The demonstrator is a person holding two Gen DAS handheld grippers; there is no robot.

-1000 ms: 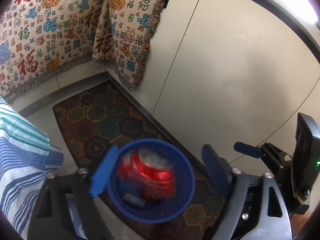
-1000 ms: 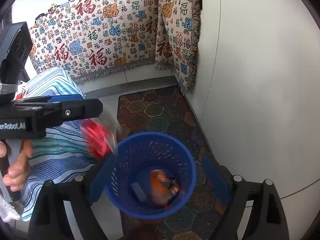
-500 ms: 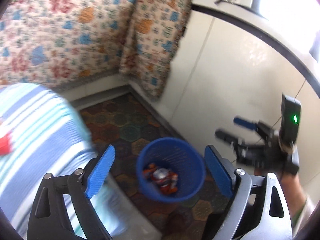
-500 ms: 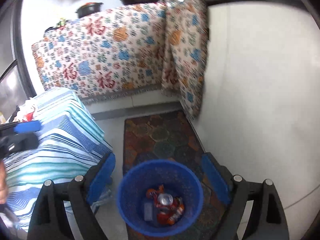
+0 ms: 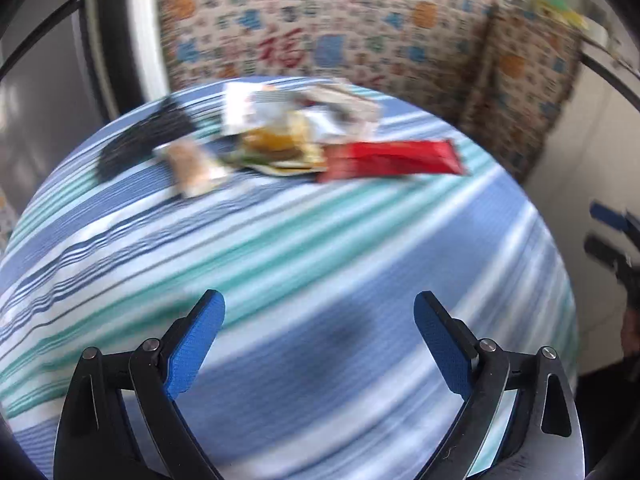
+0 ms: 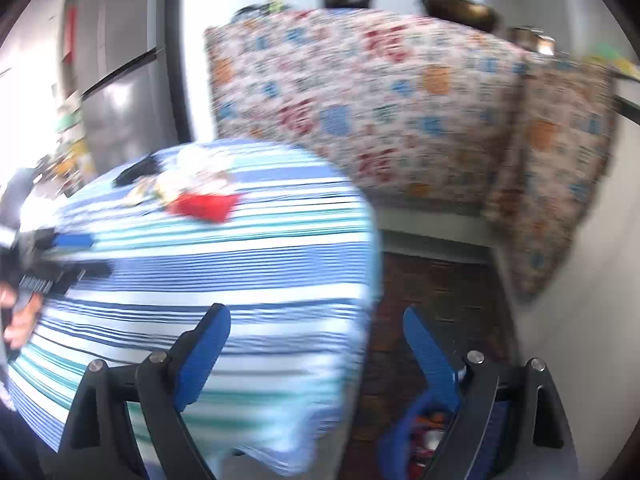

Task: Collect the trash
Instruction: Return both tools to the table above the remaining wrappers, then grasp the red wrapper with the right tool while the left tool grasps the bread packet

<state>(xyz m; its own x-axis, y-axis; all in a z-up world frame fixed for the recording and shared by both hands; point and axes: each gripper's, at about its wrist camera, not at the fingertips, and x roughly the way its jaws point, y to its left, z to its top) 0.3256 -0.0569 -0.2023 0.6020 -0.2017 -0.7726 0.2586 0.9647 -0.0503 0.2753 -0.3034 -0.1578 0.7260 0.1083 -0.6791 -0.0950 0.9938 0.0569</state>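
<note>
The left gripper (image 5: 319, 340) has its blue ribbed pads spread wide with nothing between them; half a second ago it framed the blue bin on the floor, and now it looks across the striped tablecloth (image 5: 304, 248) instead. The right gripper (image 6: 316, 344) is likewise spread apart and empty, and it has swung up from looking straight into the bin to facing the table's edge.

In the left wrist view, a motion-blurred heap of trash lies at about 12 o'clock from the pads, well apart from them: a flat red wrapper (image 5: 390, 159) toward 1 o'clock, glossy and oblong; a yellow-green wrapper (image 5: 280, 152) touching its left end; crumpled white paper (image 5: 296, 106) behind; a small pale sachet (image 5: 192, 168) at 11 o'clock; and a dark fuzzy-edged object (image 5: 140, 140) farthest left, too blurred to name. The cloth is soft woven fabric in blue, white and teal bands.

Only the right wrist view shows the blue mesh bin (image 6: 412, 436), at 5 o'clock low behind the right finger, with red and orange litter inside, standing on the dark hexagon-patterned mat (image 6: 436, 292). That view also shows the same heap, small, at 10 o'clock, and the left gripper at 9 o'clock. Both views show the patterned cloth (image 6: 380, 112) draped over the counter at 12 o'clock
</note>
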